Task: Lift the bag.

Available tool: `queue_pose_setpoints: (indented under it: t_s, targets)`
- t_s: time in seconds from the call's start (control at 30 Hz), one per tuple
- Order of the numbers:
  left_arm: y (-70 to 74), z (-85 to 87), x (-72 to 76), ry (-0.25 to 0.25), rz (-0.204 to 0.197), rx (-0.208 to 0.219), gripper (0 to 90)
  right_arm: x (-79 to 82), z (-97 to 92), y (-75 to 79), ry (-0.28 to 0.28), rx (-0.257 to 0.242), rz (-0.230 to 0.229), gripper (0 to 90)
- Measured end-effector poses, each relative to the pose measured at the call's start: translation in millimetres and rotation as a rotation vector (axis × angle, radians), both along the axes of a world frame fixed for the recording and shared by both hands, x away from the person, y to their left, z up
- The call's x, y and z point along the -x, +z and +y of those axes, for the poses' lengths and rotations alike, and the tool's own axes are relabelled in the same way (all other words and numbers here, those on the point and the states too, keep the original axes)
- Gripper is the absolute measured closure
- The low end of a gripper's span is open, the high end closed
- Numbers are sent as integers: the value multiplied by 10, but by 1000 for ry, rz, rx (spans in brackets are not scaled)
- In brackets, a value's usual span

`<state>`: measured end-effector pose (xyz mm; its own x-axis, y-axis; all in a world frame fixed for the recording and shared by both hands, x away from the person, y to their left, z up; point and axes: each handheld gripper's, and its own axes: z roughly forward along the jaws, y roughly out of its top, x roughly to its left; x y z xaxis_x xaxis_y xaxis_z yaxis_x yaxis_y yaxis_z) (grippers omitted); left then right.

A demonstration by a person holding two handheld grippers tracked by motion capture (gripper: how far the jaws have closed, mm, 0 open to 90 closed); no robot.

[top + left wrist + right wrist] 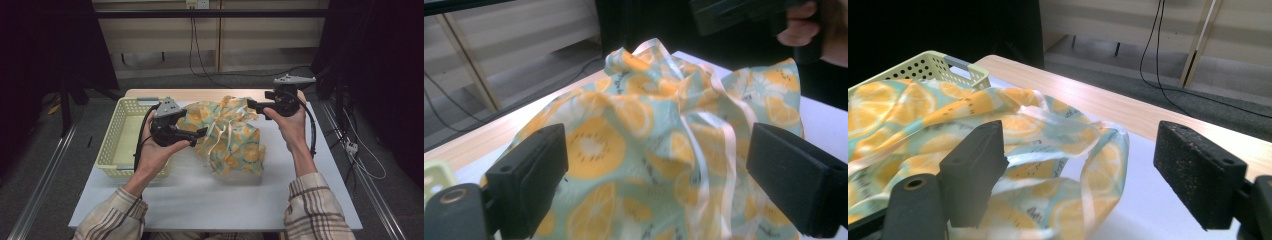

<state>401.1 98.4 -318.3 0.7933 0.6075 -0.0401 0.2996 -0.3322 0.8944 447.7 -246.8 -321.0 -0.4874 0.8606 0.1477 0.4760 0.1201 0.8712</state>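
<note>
Plaid sleeves [314,207] overhang white table [200,197]; grey floor [50,150] surrounds.

Crumpled fruit-print bag [230,136] blocks the table's middle, yellow basket [117,137] its left; near side free.

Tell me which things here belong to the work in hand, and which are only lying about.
In the work:
- fruit-print drawstring bag, lying between both grippers
- left hand-held gripper, jaws open beside the bag
- right hand-held gripper, jaws open at the bag's far edge

Lying about:
- yellow perforated basket, left of the bag
- cables behind the table
</note>
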Motion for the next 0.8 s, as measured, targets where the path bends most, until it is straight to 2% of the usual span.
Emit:
queue_pose_setpoints:
  t_s: [0.1, 0.13, 0.2, 0.33, 0.4, 0.47, 0.6, 0.7, 0.8]
  targets:
    - [-25, 76, 62, -1, 20, 4, 57, 117, -55, 11, -11, -5, -16, 177]
    - [-37, 104, 83, 6, 6, -3, 57, 154, -71, 13, -16, -5, -19, 171]
    - [-66, 149, 135, 7, 16, -6, 53, 229, -97, 2, -15, 2, -17, 171]
    - [-125, 270, 241, -13, 5, -18, 46, 384, -137, -57, -9, 15, -13, 166]
    - [-164, 333, 292, 2, 10, -11, 44, 458, -151, -90, -9, 7, -4, 158]
    - [-203, 393, 333, 12, 23, -25, 45, 515, -152, -109, -8, 2, 4, 143]
    - [-264, 515, 411, 38, 18, -43, 51, 666, -163, -131, -14, 5, -6, 141]
    - [-333, 600, 476, 57, 37, -38, 51, 766, -210, -177, -28, 11, -4, 134]
    - [-378, 680, 525, 79, 35, -32, 51, 837, -230, -241, -30, 19, 9, 129]
